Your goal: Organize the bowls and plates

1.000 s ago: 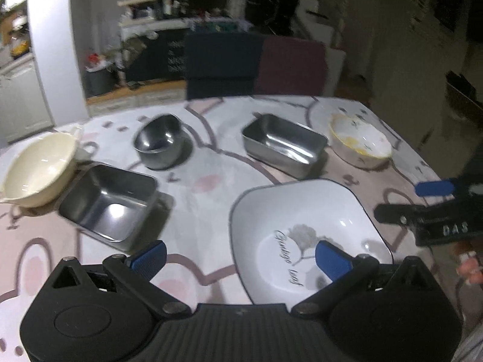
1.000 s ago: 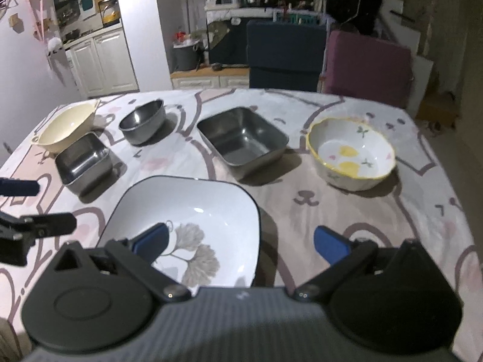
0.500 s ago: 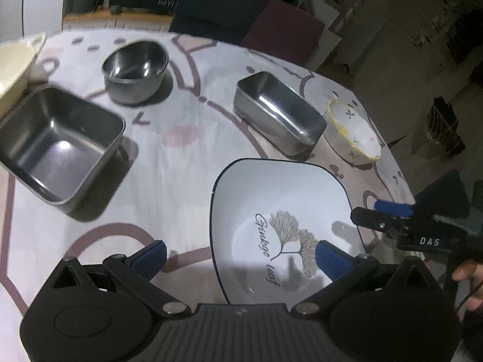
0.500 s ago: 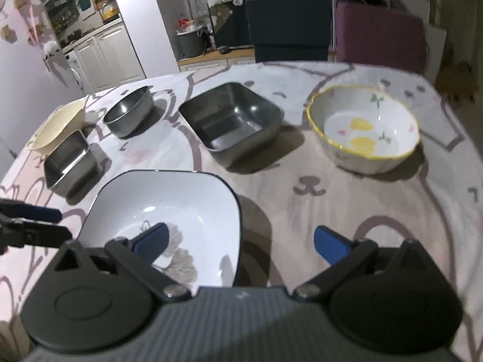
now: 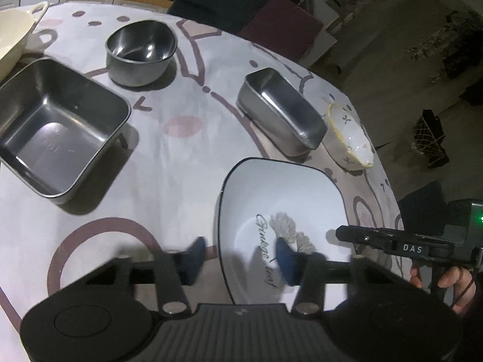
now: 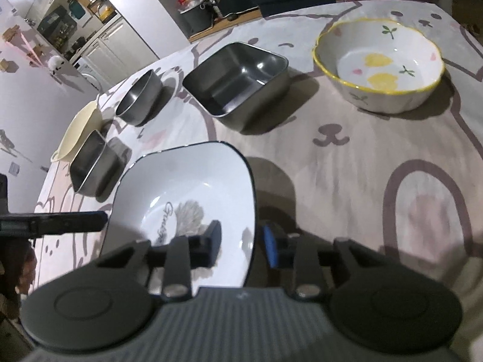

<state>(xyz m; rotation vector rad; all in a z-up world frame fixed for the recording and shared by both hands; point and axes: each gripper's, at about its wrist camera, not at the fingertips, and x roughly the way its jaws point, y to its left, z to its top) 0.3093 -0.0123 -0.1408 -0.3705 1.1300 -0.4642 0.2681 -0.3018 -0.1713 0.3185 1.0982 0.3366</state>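
Both my grippers are closing on the white square plate with a thin dark rim and a ginkgo-leaf print (image 5: 289, 211), one on each side. My left gripper (image 5: 240, 255) straddles the plate's left rim: one blue pad outside over the cloth, one inside over the print. Pads are motion-blurred, so I can't tell if they press the rim yet. My right gripper (image 6: 241, 241) straddles the right rim the same way, dark pad inside, blue pad outside, with a small gap showing at the rim. The plate sits at the near edge of the table with a pale cloth printed in mauve bear outlines (image 6: 347, 166).

Left of the plate: a square stainless steel container (image 5: 57, 126), empty. Further left, at the table edge, is a cream bowl with a side handle (image 5: 12, 36).

Mid-table behind the plate: a rectangular stainless steel container (image 6: 238, 81), empty. Right of it, well apart, is a white ceramic bowl with a scalloped yellow rim and yellow hearts inside (image 6: 380, 66).

Far left-centre: a round stainless steel bowl (image 5: 140, 51), empty.

Beyond the table are dark blue and maroon chair backs, then kitchen cabinets in the distance.
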